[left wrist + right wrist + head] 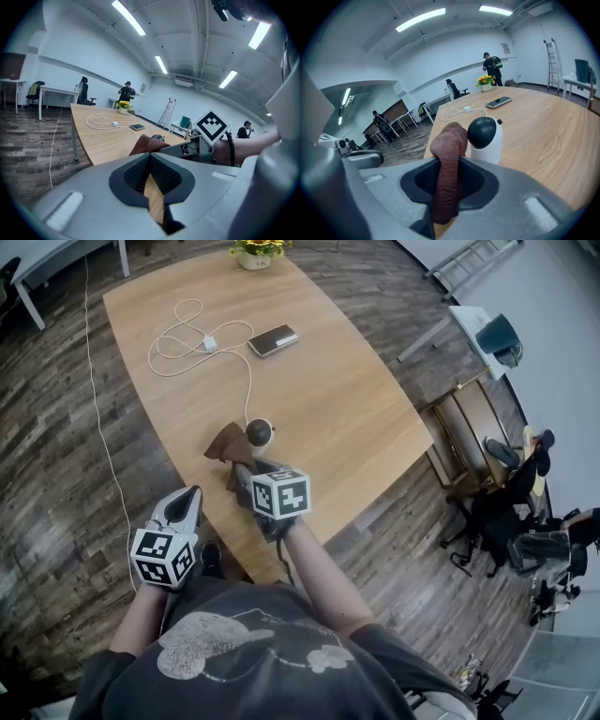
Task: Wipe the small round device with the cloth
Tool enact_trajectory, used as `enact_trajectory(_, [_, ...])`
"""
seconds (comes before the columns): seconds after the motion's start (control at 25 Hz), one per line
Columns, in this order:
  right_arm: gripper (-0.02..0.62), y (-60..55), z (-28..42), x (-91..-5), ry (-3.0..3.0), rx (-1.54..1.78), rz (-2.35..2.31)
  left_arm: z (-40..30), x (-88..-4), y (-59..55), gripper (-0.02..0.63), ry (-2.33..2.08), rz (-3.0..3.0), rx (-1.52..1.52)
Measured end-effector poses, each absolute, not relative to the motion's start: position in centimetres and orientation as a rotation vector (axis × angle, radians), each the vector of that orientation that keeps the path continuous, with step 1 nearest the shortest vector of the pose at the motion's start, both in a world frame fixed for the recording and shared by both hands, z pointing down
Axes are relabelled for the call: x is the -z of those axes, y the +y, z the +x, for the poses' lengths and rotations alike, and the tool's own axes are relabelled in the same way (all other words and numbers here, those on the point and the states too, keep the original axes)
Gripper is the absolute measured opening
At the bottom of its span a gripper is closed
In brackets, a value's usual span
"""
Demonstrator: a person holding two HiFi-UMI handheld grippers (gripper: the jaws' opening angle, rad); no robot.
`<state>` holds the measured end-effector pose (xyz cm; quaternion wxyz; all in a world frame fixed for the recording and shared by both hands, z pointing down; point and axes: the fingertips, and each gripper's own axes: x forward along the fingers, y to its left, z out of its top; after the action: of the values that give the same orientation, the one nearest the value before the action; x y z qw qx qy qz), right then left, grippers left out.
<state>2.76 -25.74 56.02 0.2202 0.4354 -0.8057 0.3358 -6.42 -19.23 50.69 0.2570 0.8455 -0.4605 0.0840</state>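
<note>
Right gripper view: my right hand-held gripper (449, 180) clamps the soft brown cloth (449, 145) just beside the small round white-and-black device (486, 136) on the wooden desk (548, 136). Probably light and tippy; my closed, empty left hand-held gripper (151, 180) could steady its base.

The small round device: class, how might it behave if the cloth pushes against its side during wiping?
The device looks like smooth plastic, standing upright on the table, so a firm push would probably slide it. Its rounded head sits high, so it may tip.

Dark printed T-shirt (253, 652); grey left tool (190, 498), right tool (246, 474); black-white marker cubes (281, 493)
</note>
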Motion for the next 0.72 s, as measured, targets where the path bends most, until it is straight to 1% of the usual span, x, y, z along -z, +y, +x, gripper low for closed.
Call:
enact_trajectory(0.28, [0.077, -25.7, 4.0, -58.3, -2.169, -1.112, 1.253, -7.2, -51.3, -19.1, 0.018, -1.259, 2.266, -0.236])
enact_trajectory(0.56, [0.077, -24.4, 4.9, -60.4, -2.103, -1.136, 1.246, -6.8, -51.4, -19.4, 0.018, -1.245, 2.277, -0.241])
enact_trajectory(0.72, [0.077, -23.3, 5.0, -60.8, -2.1, -1.091, 1.224, -6.4, -51.4, -19.3, 0.018, -1.236, 2.287, -0.246])
